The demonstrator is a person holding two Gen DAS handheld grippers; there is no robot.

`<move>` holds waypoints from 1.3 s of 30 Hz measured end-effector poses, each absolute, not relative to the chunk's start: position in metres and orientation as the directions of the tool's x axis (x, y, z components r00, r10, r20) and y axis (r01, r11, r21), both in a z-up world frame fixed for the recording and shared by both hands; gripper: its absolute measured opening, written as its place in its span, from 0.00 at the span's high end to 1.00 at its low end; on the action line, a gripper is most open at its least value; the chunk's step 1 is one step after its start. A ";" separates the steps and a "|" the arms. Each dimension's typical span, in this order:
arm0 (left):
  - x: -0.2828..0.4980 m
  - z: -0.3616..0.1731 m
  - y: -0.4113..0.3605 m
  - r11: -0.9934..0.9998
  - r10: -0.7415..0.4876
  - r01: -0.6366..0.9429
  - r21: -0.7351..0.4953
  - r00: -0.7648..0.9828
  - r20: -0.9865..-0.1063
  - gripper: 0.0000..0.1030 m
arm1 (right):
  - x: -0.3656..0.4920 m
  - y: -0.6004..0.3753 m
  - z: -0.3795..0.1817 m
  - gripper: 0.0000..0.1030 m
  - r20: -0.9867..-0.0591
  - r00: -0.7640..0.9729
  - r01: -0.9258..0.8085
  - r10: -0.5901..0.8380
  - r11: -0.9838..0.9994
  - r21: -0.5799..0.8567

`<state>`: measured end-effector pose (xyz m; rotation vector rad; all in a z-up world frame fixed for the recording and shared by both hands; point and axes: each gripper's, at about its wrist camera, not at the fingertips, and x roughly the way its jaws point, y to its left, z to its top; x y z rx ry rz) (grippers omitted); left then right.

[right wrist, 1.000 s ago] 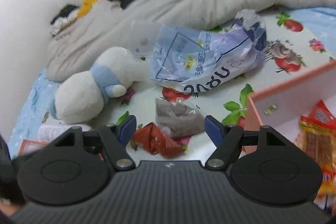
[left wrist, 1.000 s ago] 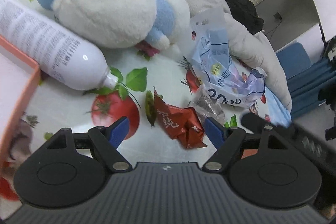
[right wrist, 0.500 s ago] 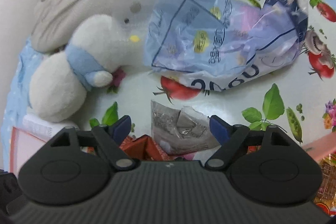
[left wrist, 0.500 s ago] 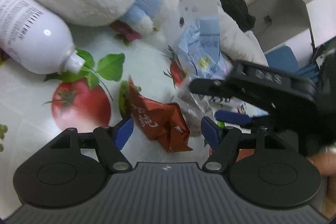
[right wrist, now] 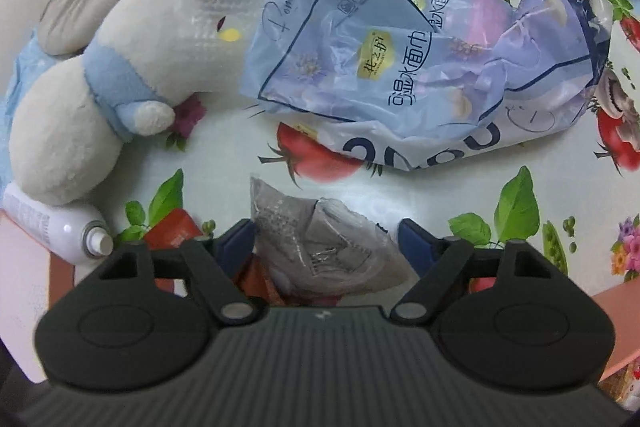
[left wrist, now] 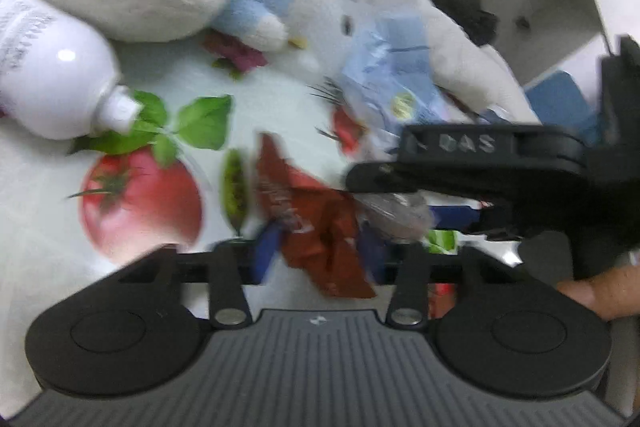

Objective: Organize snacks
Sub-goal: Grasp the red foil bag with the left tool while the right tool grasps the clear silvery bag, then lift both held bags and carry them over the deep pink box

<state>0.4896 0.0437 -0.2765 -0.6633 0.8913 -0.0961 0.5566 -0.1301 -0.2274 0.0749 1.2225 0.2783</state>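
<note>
On the tomato-print tablecloth (right wrist: pixel 224 131), beside the white plush toy (right wrist: pixel 76 131): left hand-held gripper (left wrist: pixel 320 251) narrowed around crumpled red snack packet (left wrist: pixel 320 227); right hand-held gripper (right wrist: pixel 326 243) wide, straddling clear grey snack packet (right wrist: pixel 320 239).

The red snack packet (left wrist: pixel 320 227) is crumpled red foil; the grey snack packet (right wrist: pixel 320 247) is clear over grey. The cloth (right wrist: pixel 224 167) is white, printed with red tomatoes and green leaves. The plush toy (right wrist: pixel 72 131) is cream with a pale-blue band. The tissue pack (right wrist: pixel 400 67) is lilac-blue with navy lettering. The bottle (left wrist: pixel 44 75) is white.
</note>
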 end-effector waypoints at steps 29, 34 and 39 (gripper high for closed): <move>0.374 -0.231 0.080 0.827 -0.368 -0.100 -0.553 0.647 -0.667 0.99 | 0.404 -0.138 -0.184 0.42 -0.846 0.445 -0.299 0.295 0.939 0.171; 0.383 -0.232 0.082 0.819 -0.389 -0.085 -0.567 0.644 -0.659 0.99 | 0.364 -0.137 -0.191 0.42 -0.819 0.497 -0.300 0.286 0.943 0.147; 0.396 -0.239 0.072 0.820 -0.405 -0.075 -0.567 0.625 -0.668 0.91 | 0.328 -0.142 -0.206 0.42 -0.807 0.524 -0.282 0.272 0.950 0.137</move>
